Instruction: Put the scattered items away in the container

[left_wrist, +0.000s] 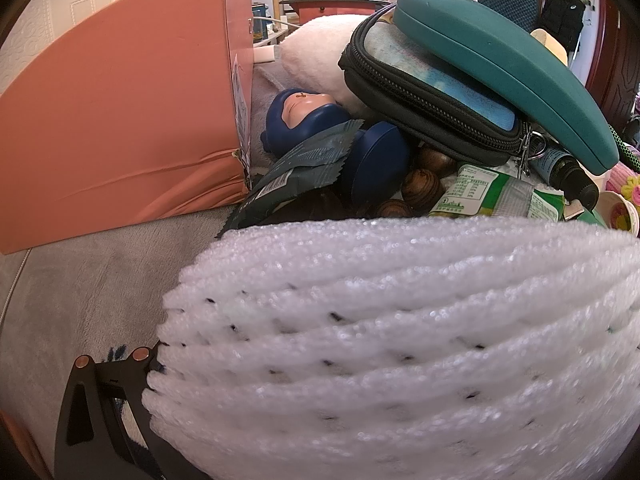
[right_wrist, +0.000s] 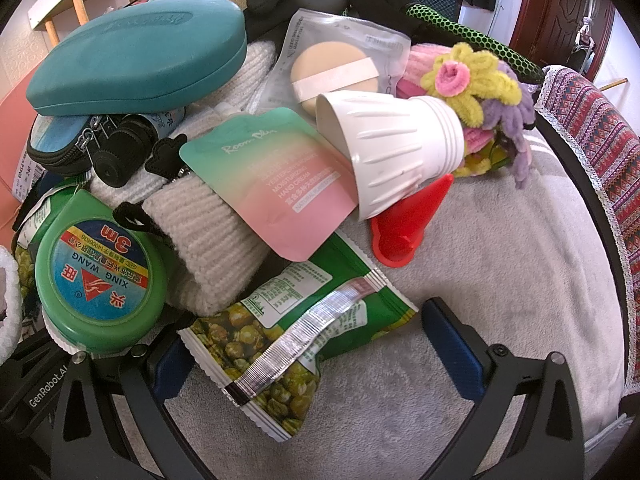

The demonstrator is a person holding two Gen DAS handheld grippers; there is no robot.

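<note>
A white foam net fills the lower part of the left wrist view, and my left gripper is shut on it. Only its left finger shows; the other is hidden behind the foam. The salmon-pink box stands to the left. My right gripper is open on the grey blanket, its blue pads on either side of a green pea snack packet. Piled behind are a green tape measure, a hand cream sachet, a white cup and a teal glasses case.
A black zip pouch, blue doll, dark snack packet and wooden beads lie beside the box. A red cone, powder puff packet, pipe-cleaner flowers and cream knit share the blanket.
</note>
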